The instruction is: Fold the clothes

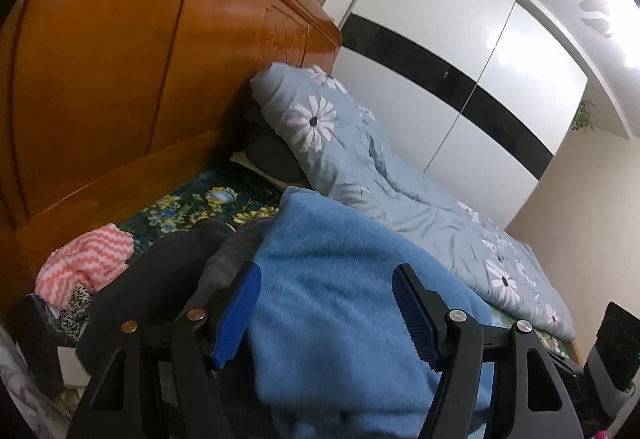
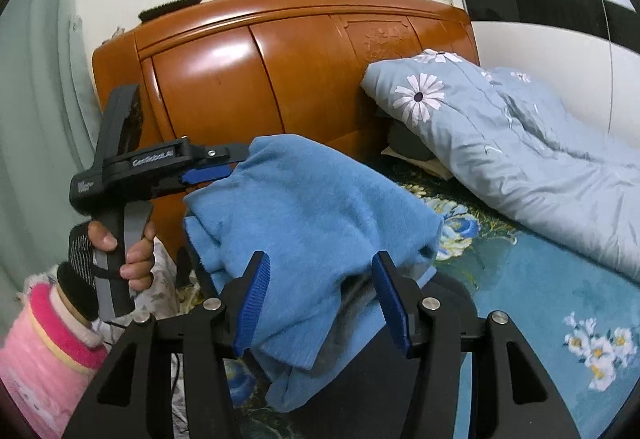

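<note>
A fluffy blue sweater (image 1: 340, 279) (image 2: 312, 207) lies bunched on top of a dark garment (image 1: 160, 279) (image 2: 400, 379) and a grey one (image 1: 228, 259) on the bed. My left gripper (image 1: 326, 315) is open, its blue pads on either side of the sweater's near edge. The right wrist view shows the left gripper (image 2: 224, 169) from the side, its tips at the sweater's far left corner, held by a hand (image 2: 136, 255). My right gripper (image 2: 320, 303) is open too, with a fold of the sweater between its spread fingers.
A light blue daisy-print quilt (image 1: 360, 167) (image 2: 520, 143) runs along the bed's far side. The orange wooden headboard (image 1: 120, 79) (image 2: 260, 79) stands behind. A pink zigzag cloth (image 1: 88, 263) lies by the headboard. The floral sheet (image 2: 540, 299) shows at the right. A white wardrobe (image 1: 480, 59) flanks the bed.
</note>
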`<state>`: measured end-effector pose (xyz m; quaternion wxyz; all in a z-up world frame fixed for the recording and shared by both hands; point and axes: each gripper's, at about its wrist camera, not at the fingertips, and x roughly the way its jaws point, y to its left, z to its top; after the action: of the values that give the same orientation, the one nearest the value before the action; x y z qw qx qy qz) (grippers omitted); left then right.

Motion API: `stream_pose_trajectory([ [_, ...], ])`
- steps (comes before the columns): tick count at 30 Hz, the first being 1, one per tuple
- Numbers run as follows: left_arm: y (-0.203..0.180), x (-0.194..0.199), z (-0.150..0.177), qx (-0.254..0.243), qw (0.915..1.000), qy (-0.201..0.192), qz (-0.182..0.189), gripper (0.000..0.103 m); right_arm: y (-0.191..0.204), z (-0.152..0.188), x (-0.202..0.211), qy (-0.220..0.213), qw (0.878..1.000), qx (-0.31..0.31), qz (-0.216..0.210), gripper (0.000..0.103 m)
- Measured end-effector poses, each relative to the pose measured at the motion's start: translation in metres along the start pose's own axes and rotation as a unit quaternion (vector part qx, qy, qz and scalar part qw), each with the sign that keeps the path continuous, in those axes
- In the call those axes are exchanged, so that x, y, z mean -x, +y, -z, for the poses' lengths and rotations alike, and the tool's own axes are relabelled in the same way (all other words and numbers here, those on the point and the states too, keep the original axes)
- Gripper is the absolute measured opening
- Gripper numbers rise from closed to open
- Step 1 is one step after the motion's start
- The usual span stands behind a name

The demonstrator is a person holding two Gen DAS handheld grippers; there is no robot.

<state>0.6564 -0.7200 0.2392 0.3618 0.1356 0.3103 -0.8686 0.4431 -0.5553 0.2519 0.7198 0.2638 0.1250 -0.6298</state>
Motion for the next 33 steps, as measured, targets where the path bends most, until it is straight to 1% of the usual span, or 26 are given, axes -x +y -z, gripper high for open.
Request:
stream_pose_trajectory([
  [1, -0.001, 0.005, 0.004, 0.004, 1.0, -0.004, -0.002, 0.074, -0.001, 0.002, 0.002, 0.0, 1.0, -0.003, -0.001, 0.055],
  [3, -0.004, 0.014, 0.013, 0.012, 0.9998, -0.012, -0.006, 0.08, -0.001, 0.008, 0.007, 0.001, 1.0, -0.006, 0.0, 0.055],
  [5, -0.008, 0.022, 0.024, 0.015, 0.9997, -0.016, -0.009, 0.083, -0.001, 0.014, 0.01, 0.006, 1.0, -0.011, 0.001, 0.055],
  [9, -0.022, 0.035, 0.052, -0.002, 0.9988, -0.017, -0.047, 0.088, 0.0, 0.031, 0.016, 0.019, 1.0, -0.02, 0.01, 0.055],
  [10, -0.024, 0.039, 0.063, -0.003, 0.9986, -0.019, -0.049, 0.089, 0.0, 0.035, 0.017, 0.022, 0.999, -0.021, 0.013, 0.055],
  [12, -0.026, 0.043, 0.081, 0.002, 0.9985, -0.021, -0.05, 0.097, 0.002, 0.045, 0.017, 0.03, 0.999, -0.018, 0.02, 0.055],
  [13, -0.026, 0.043, 0.091, 0.005, 0.9984, -0.022, -0.051, 0.099, 0.002, 0.049, 0.018, 0.033, 0.999, -0.017, 0.024, 0.055],
  [14, -0.027, 0.043, 0.102, 0.009, 0.9982, -0.02, -0.056, 0.102, 0.003, 0.054, 0.018, 0.037, 0.999, -0.015, 0.028, 0.055],
  [15, -0.027, 0.041, 0.109, 0.01, 0.998, -0.014, -0.06, 0.103, 0.004, 0.059, 0.018, 0.041, 0.999, -0.014, 0.031, 0.055],
  [19, -0.027, 0.037, 0.144, 0.017, 0.9969, -0.002, -0.077, 0.103, 0.006, 0.078, 0.018, 0.057, 0.997, -0.008, 0.046, 0.055],
  [21, -0.026, 0.037, 0.156, 0.024, 0.9961, -0.005, -0.085, 0.103, 0.008, 0.087, 0.018, 0.065, 0.996, -0.005, 0.054, 0.055],
  [22, -0.027, 0.038, 0.164, 0.027, 0.9955, -0.007, -0.09, 0.103, 0.008, 0.092, 0.018, 0.068, 0.996, -0.003, 0.057, 0.057],
  [23, -0.026, 0.038, 0.17, 0.03, 0.9949, -0.008, -0.096, 0.103, 0.008, 0.094, 0.02, 0.066, 0.996, -0.003, 0.057, 0.067],
  [27, -0.027, 0.036, 0.191, 0.036, 0.9931, -0.005, -0.111, 0.103, 0.009, 0.104, 0.026, 0.06, 0.997, -0.002, 0.058, 0.074],
  [28, -0.028, 0.038, 0.2, 0.036, 0.9927, 0.0, -0.115, 0.103, 0.009, 0.106, 0.028, 0.058, 0.997, -0.002, 0.058, 0.078],
  [30, -0.029, 0.039, 0.208, 0.04, 0.9923, 0.004, -0.117, 0.103, 0.009, 0.111, 0.031, 0.055, 0.997, -0.002, 0.059, 0.078],
  [33, -0.028, 0.039, 0.214, 0.056, 0.9914, -0.003, -0.118, 0.103, 0.01, 0.119, 0.035, 0.05, 0.997, -0.001, 0.059, 0.08],
])
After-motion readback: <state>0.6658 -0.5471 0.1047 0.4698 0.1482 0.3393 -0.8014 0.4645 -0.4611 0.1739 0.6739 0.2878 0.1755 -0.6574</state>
